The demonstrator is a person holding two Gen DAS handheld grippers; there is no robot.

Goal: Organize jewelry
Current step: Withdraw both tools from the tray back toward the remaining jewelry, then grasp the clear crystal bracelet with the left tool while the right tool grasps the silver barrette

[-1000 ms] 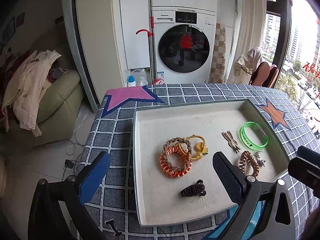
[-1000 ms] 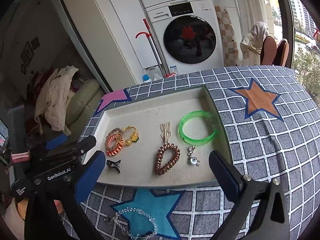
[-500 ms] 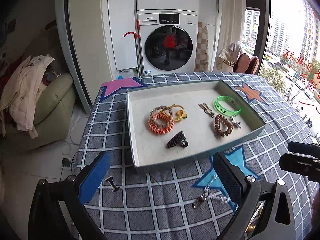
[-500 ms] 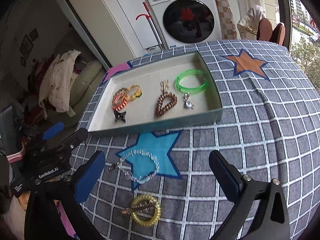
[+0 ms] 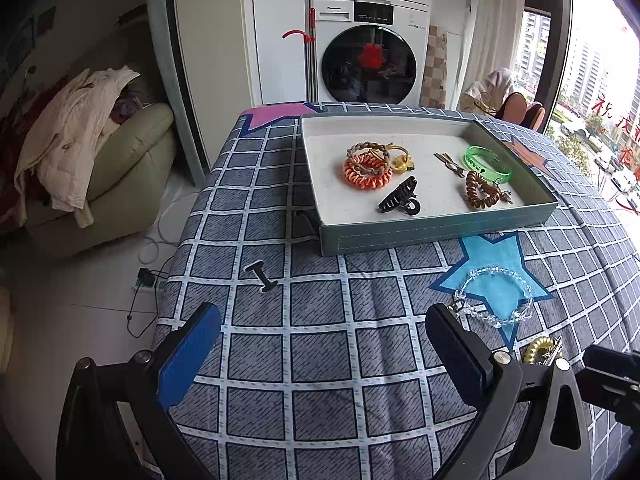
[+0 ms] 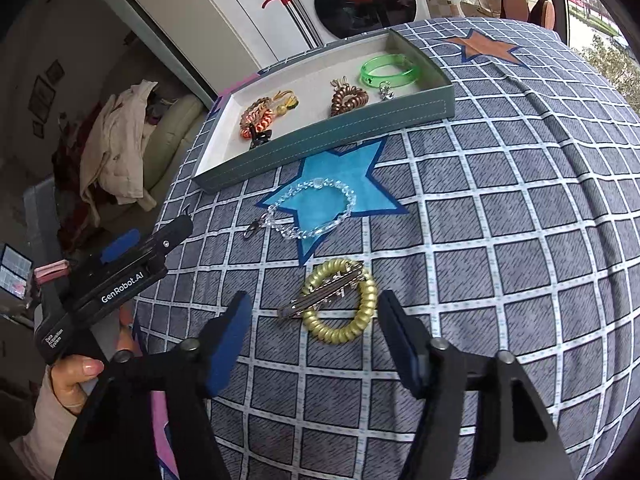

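Note:
A grey-green tray (image 5: 436, 229) (image 6: 328, 136) holds several pieces: an orange coil band (image 5: 366, 174), a black claw clip (image 5: 400, 201), a brown coil band (image 5: 482, 194) and a green bangle (image 5: 486, 164). On the cloth lie a clear bead bracelet (image 6: 316, 210) (image 5: 496, 296), a gold coil band (image 6: 342, 304) with a silver clip (image 6: 320, 294) across it, and a small black pin (image 5: 262, 276). My right gripper (image 6: 314, 340) is open, just short of the gold band. My left gripper (image 5: 320, 356) is open and empty over the cloth.
The table carries a grey checked cloth with a blue star (image 6: 340, 184) under the bead bracelet. A washing machine (image 5: 370, 64) stands behind the table. A sofa with clothes (image 5: 88, 160) is to the left. The left gripper shows in the right wrist view (image 6: 120, 272).
Both grippers have pulled back from the tray toward the table's near side. The right gripper has lowered toward the gold coil band. Both stay open.

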